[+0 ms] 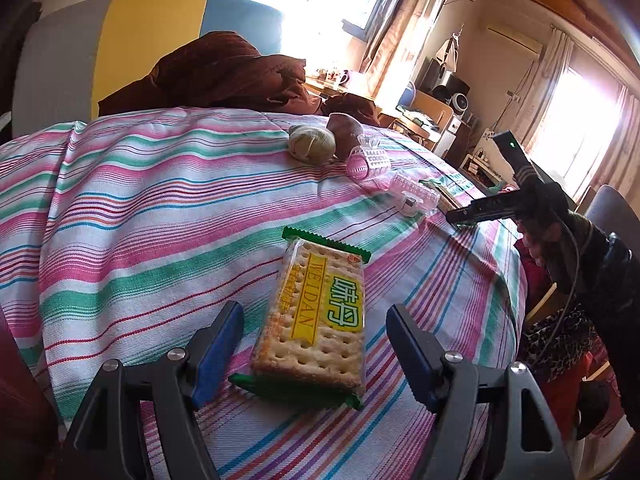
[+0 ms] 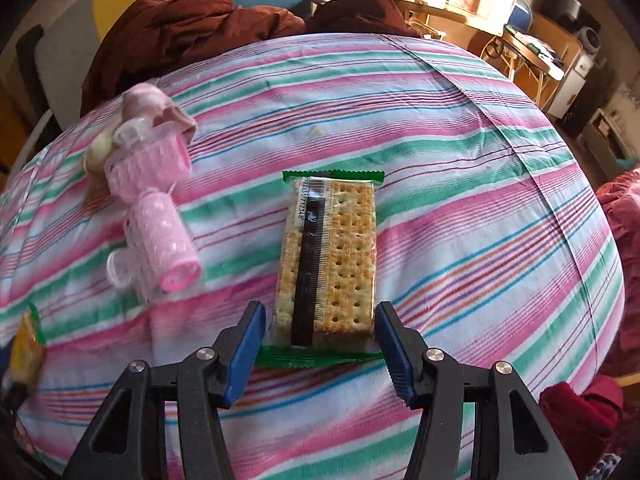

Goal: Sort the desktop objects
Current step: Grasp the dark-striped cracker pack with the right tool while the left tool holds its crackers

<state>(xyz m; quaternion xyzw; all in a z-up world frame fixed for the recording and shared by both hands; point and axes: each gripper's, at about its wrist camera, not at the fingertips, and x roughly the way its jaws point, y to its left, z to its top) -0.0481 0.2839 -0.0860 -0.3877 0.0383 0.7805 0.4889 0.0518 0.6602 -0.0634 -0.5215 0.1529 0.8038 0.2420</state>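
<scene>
Two cracker packets are lying flat on the striped bedspread (image 1: 140,200), taken here as the landmark. The left gripper (image 1: 314,344) is hanging wide open over the WEIDAN cracker packet (image 1: 316,316), label side up near the cloth's near edge, blue pads on either side and apparently not touching. The right gripper (image 2: 320,344) is also standing open, its pads bracketing the near end of a second cracker packet (image 2: 328,264), seam side up at the cloth's middle; contact cannot be told. Pink hair rollers (image 2: 160,216) are lying to that packet's left, rolled socks (image 1: 314,142) toward the cloth's far side. Judgement: both packets are looking light, with slick film and brittle contents, so a gentle squeeze across the long sides at mid-length seems safer than pinching the crimped ends, which would be folding and slipping. The soft bedding may be giving under any downward press.
</scene>
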